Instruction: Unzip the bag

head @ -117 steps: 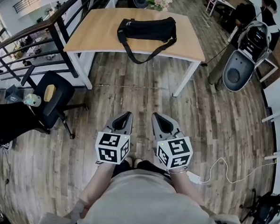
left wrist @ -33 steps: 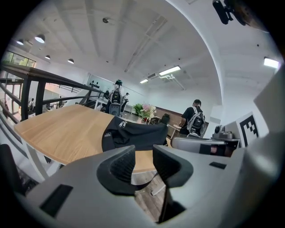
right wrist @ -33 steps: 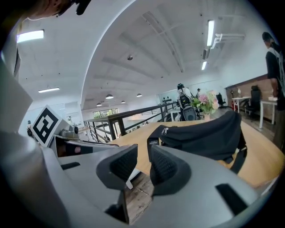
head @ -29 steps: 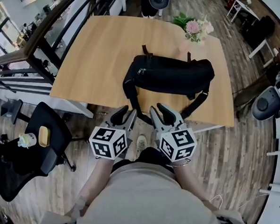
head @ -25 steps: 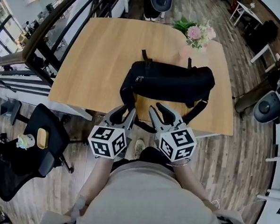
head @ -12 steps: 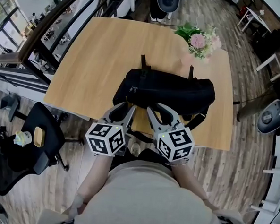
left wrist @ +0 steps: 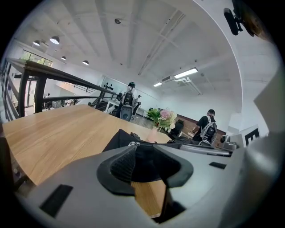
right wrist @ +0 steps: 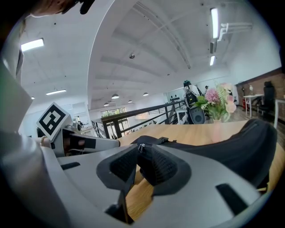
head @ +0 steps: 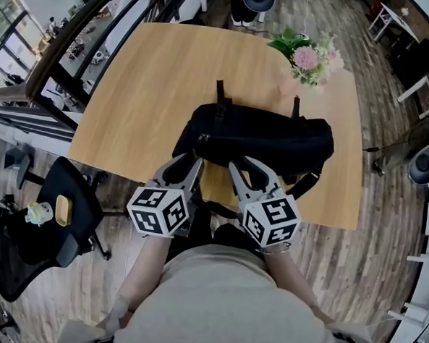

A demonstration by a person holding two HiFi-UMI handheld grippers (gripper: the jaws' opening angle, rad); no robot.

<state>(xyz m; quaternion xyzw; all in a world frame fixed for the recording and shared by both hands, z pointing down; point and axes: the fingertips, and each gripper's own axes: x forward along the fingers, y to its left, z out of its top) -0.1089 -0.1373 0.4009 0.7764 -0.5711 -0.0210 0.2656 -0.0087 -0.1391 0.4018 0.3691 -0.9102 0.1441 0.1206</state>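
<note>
The black bag (head: 263, 140) lies shut across the middle of the table (head: 140, 83), its length running from 9 to 3 o'clock in the head view, set close to the near edge where a standing person can reach it. Its metal zip pull (right wrist: 140, 146) sits at the 9 o'clock end of the top seam, so the zip, by the look of it, must be drawn toward 3 o'clock. A strap (head: 309, 182) trails off the bag's 4 o'clock corner and over the table edge. At the bag's 6 o'clock side the left gripper (head: 184, 161) and the right gripper (head: 245, 164) hover side by side, noses tipped slightly down at the fabric, close to it; whether either touches cannot be told. Both are empty: the left gripper's jaws stand well apart, the right gripper's about half as wide as they seem to go, and each gripper view shows only bare gap with the bag beyond. The right gripper's gap lines up with the pull, which suggests it is meant to pinch it while the left steadies the bag. Unzipping has not yet begun. A vase of flowers (head: 309, 58) stands at 1 o'clock from the bag, clear of the work; a chair (head: 75, 206) sits on the floor at 8 o'clock.
</note>
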